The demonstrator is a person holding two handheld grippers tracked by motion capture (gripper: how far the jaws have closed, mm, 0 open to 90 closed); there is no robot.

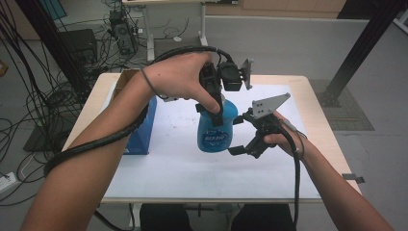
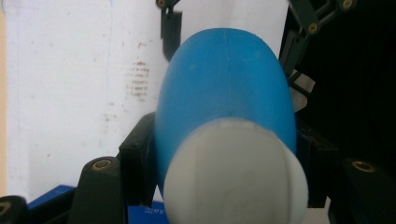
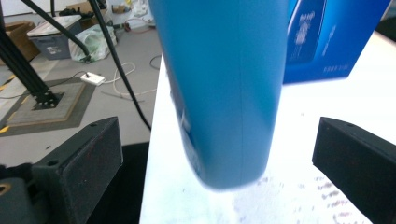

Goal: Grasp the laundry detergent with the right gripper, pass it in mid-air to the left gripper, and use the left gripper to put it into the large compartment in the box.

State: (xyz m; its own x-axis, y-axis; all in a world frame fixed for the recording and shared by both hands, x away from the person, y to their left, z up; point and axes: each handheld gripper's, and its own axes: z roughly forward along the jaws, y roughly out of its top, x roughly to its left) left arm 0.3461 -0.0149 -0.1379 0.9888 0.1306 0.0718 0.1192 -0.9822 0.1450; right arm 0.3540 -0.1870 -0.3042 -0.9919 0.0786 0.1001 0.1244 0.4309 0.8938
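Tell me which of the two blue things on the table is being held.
The blue bottle with the white cap: the left tongs clamp it near the top. The blue box stands untouched at the table's left side.

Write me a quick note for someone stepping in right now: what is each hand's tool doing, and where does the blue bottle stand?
Left gripper: jaws shut on the blue bottle near its white cap, holding it from above.
Right gripper: jaws open, one on each side of the bottle's lower body, pads not touching it.
Things: the bottle is upright over the white sheet covering the table; whether its base rests on the sheet I cannot tell. A blue box stands to its left.
Done: bottle gripped at the top.
Left: probably closing the right jaws on the body; what follows is unclear.
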